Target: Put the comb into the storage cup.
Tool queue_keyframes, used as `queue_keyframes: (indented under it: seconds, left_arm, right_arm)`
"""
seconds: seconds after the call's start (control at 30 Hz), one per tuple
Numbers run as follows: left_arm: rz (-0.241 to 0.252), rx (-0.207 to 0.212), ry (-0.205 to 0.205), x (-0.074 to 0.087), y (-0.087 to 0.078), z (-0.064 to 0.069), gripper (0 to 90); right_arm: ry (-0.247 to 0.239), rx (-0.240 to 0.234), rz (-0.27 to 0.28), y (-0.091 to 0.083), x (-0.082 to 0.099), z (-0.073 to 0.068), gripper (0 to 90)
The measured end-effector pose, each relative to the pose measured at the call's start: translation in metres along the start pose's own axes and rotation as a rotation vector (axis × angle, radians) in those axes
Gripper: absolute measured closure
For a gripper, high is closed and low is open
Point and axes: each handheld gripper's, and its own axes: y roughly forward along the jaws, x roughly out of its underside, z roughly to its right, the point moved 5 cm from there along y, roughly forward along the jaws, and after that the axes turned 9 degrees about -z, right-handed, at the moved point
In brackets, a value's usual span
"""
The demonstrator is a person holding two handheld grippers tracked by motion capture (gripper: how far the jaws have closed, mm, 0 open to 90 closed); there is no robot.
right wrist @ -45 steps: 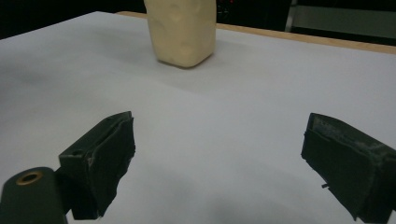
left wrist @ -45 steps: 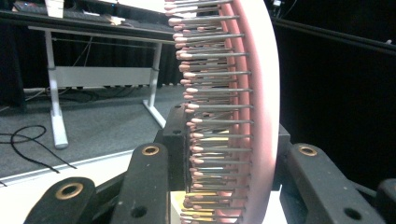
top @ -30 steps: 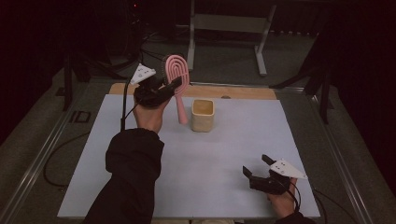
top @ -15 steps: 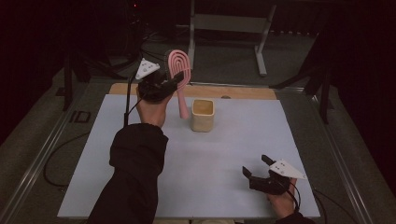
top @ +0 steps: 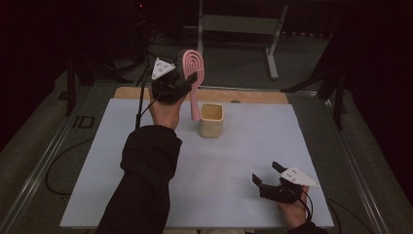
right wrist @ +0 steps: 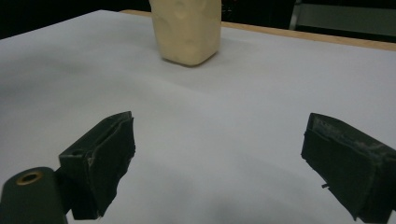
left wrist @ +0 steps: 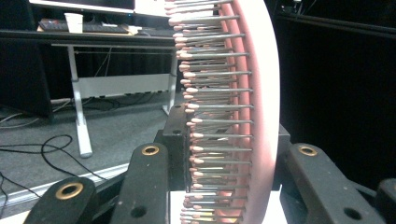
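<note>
A pink hairbrush [top: 195, 100] stands upright in the air, its bristled head up and its handle hanging down just left of a cream cup [top: 211, 120]. My left gripper [top: 187, 80] is shut on the brush's head, above the far middle of the white table sheet [top: 243, 156]. In the left gripper view the bristles and pink back [left wrist: 261, 116] sit between my left gripper's [left wrist: 229, 140] black jaws. My right gripper [top: 265, 173] rests low at the near right, open and holding nothing. In the right gripper view, my right gripper [right wrist: 224, 158] faces the cup [right wrist: 189, 30] across bare sheet.
A wooden strip [top: 253, 96] runs along the table's far edge. Behind it stands a metal frame [top: 272, 44] on dark carpet. Cables [top: 58, 170] lie on the floor at the left. A metal rail [top: 355, 165] borders the table's right side.
My left hand has carried the brush slightly up and to the right, toward the cup. The right gripper has stayed where it was.
</note>
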Motion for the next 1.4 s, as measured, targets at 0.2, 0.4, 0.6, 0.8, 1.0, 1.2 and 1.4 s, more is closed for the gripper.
queue_keyframes:
  seconds: [0.2, 0.4, 0.6, 0.8, 1.0, 1.2, 1.4]
  left_arm:
    - [0.001, -0.004, -0.005, -0.001, 0.008, 0.002, 64.9]
    - [0.004, -0.007, 0.003, -0.001, 0.015, 0.005, 64.9]
    - [0.004, -0.012, -0.009, -0.002, 0.022, 0.006, 64.9]
    - [-0.002, -0.019, -0.021, 0.001, 0.028, 0.004, 64.9]
    - [0.003, -0.022, -0.030, 0.003, 0.031, 0.004, 64.9]
    - [0.004, -0.016, -0.039, 0.005, 0.036, 0.005, 64.9]
    - [-0.002, -0.024, -0.030, 0.007, 0.042, 0.006, 64.9]
  right_arm:
    - [0.000, -0.007, 0.002, 0.000, 0.000, 0.000, 9.2]
    - [0.008, 0.001, 0.003, 0.000, 0.000, 0.001, 9.2]
    - [0.004, -0.004, 0.003, 0.000, 0.000, 0.000, 9.2]
    - [0.005, -0.001, 0.005, 0.000, 0.000, 0.001, 9.2]
    - [0.004, -0.005, 0.001, 0.000, 0.000, -0.001, 9.2]
    - [0.005, -0.007, 0.002, 0.000, 0.000, -0.001, 9.2]
    - [0.007, -0.008, 0.002, 0.001, 0.000, -0.001, 9.3]
